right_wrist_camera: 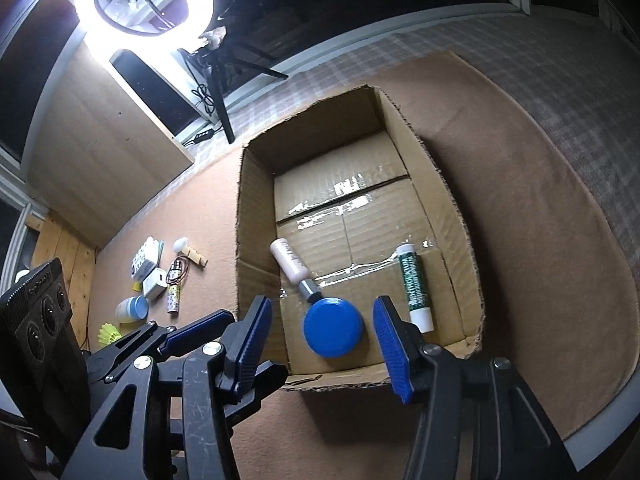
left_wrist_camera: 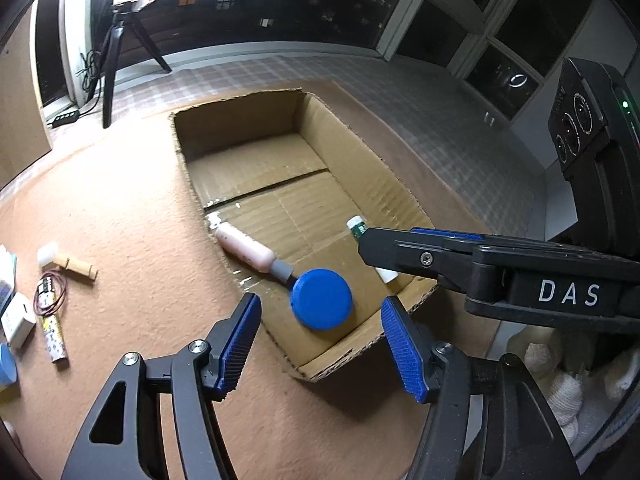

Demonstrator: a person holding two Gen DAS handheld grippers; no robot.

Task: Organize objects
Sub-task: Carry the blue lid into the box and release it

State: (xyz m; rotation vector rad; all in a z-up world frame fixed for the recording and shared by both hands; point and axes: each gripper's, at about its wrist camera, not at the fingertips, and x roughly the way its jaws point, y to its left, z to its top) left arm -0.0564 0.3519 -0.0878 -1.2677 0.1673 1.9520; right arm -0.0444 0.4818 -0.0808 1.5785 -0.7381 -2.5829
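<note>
Left wrist view puts the left gripper low in the frame, its blue pads spread wide and holding nothing, hovering at the near rim of the cardboard box. Inside the box, near the bottom edge, lie a blue round lid-like disc, a pink bottle with a grey cap touching it, and a green-and-white tube partly hidden behind the right gripper, which reaches in from the right of the frame. Right wrist view shows that gripper's own jaws spread as well, empty, framing the disc from above (the tube lies just right of them).

My reading: three things are already boxed and both tools have let go, so a placing step looks finished. Unsorted items sit at the left edge of the left view: a small wooden mallet, a patterned tube with a coil of wire, a white block. The next move likely calls for swinging the left gripper leftward over the carpet, lining its open jaws across one item's narrow side.
</note>
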